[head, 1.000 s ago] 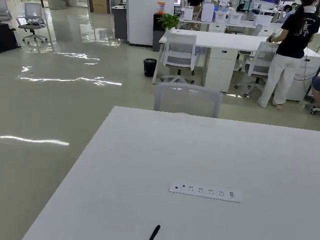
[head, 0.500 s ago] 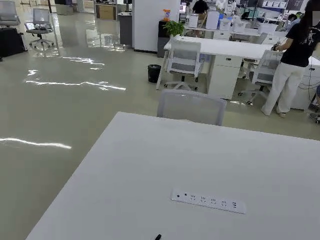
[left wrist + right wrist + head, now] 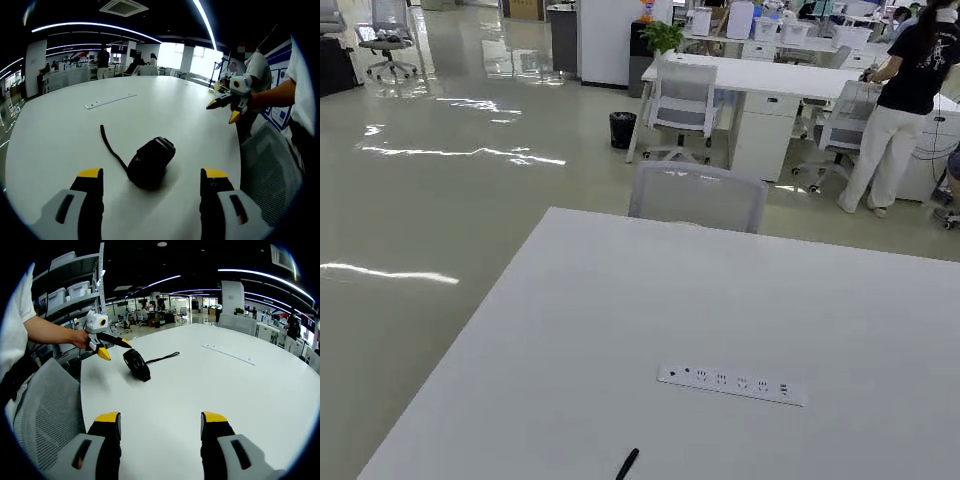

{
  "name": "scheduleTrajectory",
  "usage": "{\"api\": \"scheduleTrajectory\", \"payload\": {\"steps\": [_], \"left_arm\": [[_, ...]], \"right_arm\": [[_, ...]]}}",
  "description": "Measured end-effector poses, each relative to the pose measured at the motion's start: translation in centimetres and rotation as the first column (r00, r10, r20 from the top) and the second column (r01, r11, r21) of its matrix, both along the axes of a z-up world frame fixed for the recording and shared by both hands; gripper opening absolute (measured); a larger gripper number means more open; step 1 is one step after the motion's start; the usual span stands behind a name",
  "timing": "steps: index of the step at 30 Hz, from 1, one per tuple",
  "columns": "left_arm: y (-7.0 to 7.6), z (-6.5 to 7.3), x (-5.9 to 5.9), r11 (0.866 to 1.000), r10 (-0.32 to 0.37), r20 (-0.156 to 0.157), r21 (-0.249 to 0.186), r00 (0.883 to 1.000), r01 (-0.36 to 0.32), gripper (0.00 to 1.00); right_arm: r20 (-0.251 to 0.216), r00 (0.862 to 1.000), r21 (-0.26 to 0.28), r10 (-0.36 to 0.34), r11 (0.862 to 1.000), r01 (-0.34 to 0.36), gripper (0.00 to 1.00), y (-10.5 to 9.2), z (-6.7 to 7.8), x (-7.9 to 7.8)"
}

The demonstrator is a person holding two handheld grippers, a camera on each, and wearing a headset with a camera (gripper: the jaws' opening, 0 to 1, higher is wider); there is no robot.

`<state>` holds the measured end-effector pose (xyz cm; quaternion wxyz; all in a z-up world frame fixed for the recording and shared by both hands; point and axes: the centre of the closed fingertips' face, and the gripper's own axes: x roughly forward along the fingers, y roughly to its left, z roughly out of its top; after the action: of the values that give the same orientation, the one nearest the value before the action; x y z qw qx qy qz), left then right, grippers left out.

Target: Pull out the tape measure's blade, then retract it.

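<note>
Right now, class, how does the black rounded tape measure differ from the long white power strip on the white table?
The tape measure is black and chunky; the power strip is white and flat. The tape measure trails a strap; the power strip does not. Both lie on the table, ungripped.

Near the power strip (image 3: 731, 385), the strap (image 3: 627, 464) ran off the bottom edge. The tape measure (image 3: 151, 162) was unreadably dark.

Just ahead of the left gripper (image 3: 152, 174), the tape measure (image 3: 150, 161) looks matt black plastic. The table (image 3: 55, 135) under it is smooth, white, faintly glossy.
</note>
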<state>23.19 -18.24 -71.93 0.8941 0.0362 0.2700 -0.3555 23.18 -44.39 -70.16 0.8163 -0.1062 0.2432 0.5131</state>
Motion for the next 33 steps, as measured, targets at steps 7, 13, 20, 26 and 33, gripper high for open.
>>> {"api": "scheduleTrajectory", "payload": {"steps": [7,13,20,26,33], "left_arm": [[-0.5,-0.6,0.5,1.000,-0.030,-0.009,0.011,1.000,0.030,0.76],[-0.8,-0.8,1.0,0.998,-0.054,-0.018,0.019,0.998,0.054,0.73],[-1.1,-1.4,1.6,0.995,-0.086,-0.032,0.037,0.996,0.088,0.70],[-1.5,-1.7,1.9,0.993,-0.107,-0.039,0.039,0.994,0.108,0.68],[-1.8,-2.2,2.3,0.989,-0.136,-0.049,0.053,0.989,0.139,0.65]], "right_arm": [[0.002,1.000,0.001,0.007,1.000,-0.007,0.65,0.3,0.1,0.4],[0.002,1.000,0.003,0.011,1.000,-0.011,0.64,0.4,0.2,0.7],[-0.001,1.000,0.001,0.017,1.000,-0.017,0.63,0.3,-0.2,0.9],[-0.008,1.000,-0.002,0.020,1.000,-0.020,0.63,0.5,-0.5,1.0],[-0.013,1.000,-0.005,0.027,1.000,-0.027,0.62,0.7,-0.4,1.0]]}}
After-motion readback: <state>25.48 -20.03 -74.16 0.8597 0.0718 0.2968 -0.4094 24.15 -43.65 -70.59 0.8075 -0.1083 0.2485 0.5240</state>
